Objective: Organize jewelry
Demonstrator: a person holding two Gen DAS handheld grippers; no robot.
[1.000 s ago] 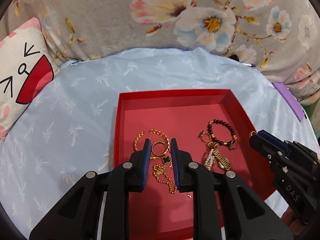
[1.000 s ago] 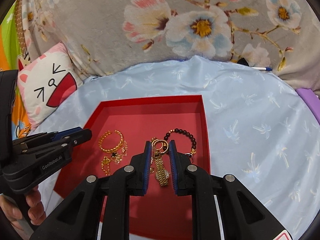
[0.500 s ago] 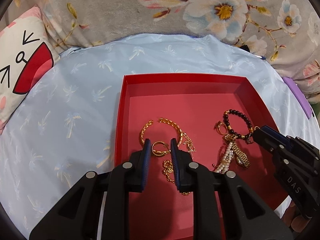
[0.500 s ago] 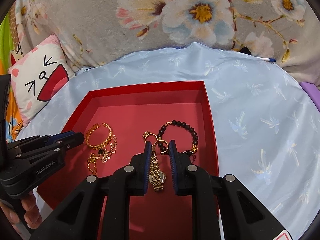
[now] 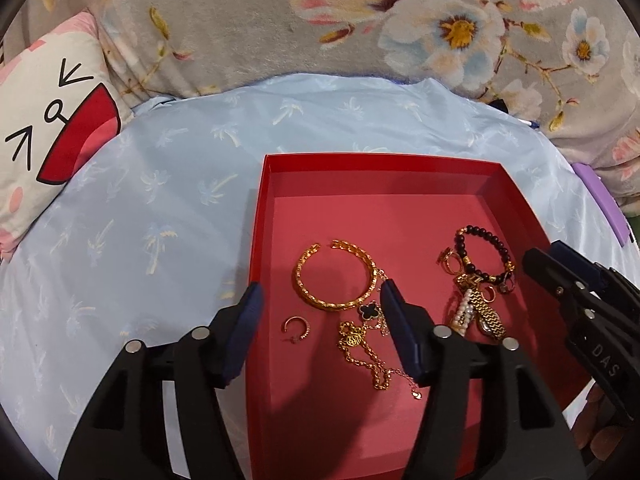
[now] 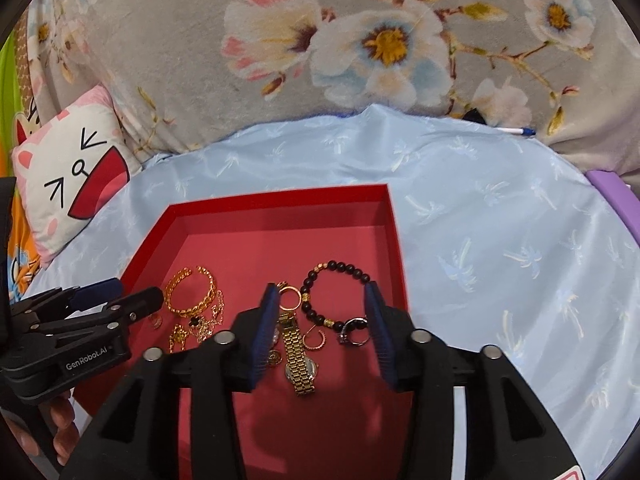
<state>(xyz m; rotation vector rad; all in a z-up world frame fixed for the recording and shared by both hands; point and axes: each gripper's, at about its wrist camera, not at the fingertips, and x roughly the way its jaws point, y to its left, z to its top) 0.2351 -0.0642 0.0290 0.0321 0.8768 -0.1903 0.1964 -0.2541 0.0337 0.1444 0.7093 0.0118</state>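
A red tray (image 5: 384,168) (image 6: 280,200) lies on a light blue sheet and holds jewelry. In the left wrist view, a gold bangle (image 5: 335,276), a small hoop earring (image 5: 297,327), a gold chain with a black clover (image 5: 362,340), a dark bead bracelet (image 5: 486,256) and a gold watch (image 5: 486,316) lie inside. My left gripper (image 5: 320,312) is open and empty above the tray's left part. My right gripper (image 6: 322,320) is open and empty above the gold watch (image 6: 298,354), a small hoop earring (image 6: 315,339), a ring (image 6: 290,298) and the bead bracelet (image 6: 336,292).
A cat-face pillow (image 5: 44,132) lies at the left. A floral blanket (image 5: 360,20) rises behind the sheet. A purple object (image 5: 600,208) and a pen (image 6: 516,131) sit at the right edge.
Both grippers have opened; they were shut, each holding a small hoop earring. The earrings now lie in the tray, one at the left, one beside the watch.
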